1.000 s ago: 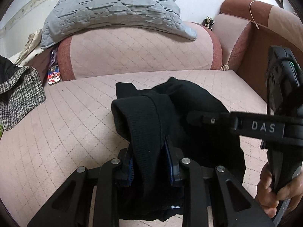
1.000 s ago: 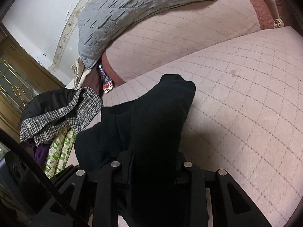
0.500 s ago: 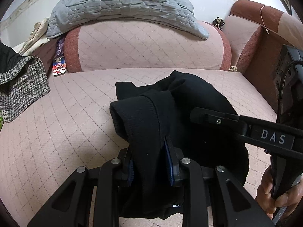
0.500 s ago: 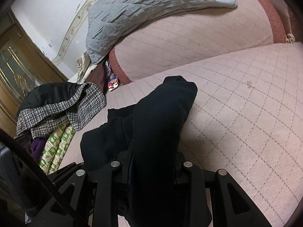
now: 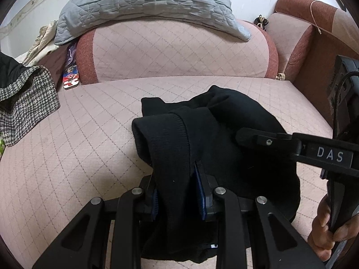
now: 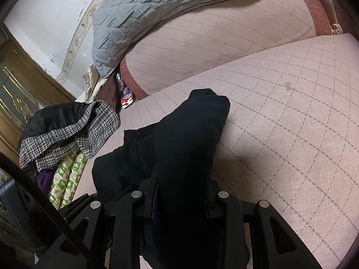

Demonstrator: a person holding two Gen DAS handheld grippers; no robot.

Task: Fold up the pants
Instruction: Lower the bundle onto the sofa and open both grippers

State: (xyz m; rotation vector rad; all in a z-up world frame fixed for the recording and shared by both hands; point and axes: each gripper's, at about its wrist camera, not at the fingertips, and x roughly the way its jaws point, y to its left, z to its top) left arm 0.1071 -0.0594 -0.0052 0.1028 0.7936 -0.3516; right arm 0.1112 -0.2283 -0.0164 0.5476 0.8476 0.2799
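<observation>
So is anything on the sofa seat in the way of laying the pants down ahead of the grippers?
Nothing visible. The left gripper and right gripper both clamp the black pants, and the pink seat ahead is bare; the houndstooth jacket lies off to the left.

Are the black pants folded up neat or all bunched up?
Bunched up. The black pants sit in a rumpled heap on the sofa seat, pinched by the left gripper and right gripper.

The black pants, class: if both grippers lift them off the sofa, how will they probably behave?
Probably floppy: the black pants already sag in soft folds around the left gripper and right gripper. Likely light, since a small pinch bunches them. The ribbed knit looks grippy rather than slippery, so they should stay clamped above the sofa seat.
</observation>
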